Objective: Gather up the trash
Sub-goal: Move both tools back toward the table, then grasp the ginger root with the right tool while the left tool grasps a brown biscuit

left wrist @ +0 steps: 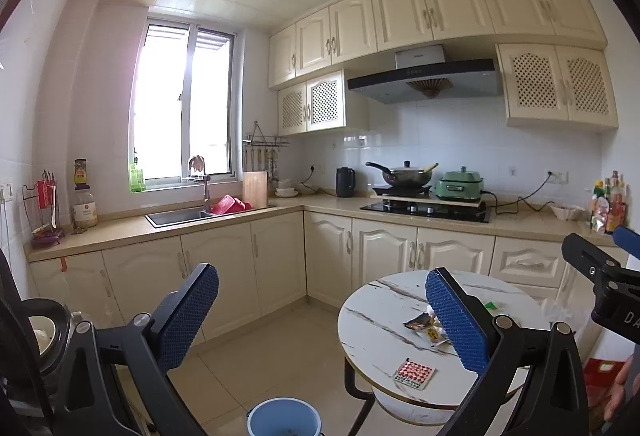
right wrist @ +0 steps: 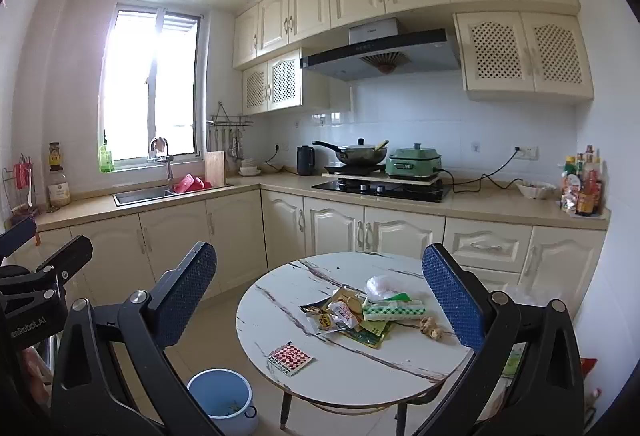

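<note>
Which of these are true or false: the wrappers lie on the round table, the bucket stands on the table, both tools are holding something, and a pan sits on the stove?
1. Crumpled snack wrappers lie on the round white marble-patterned table. True.
2. The light blue plastic bucket stands on the table. False: it stands on the floor beside it.
3. The left gripper and right gripper each hold trash. False: the fingers of both are spread and empty.
4. A dark lidded pan sits on the stove. True.
</note>
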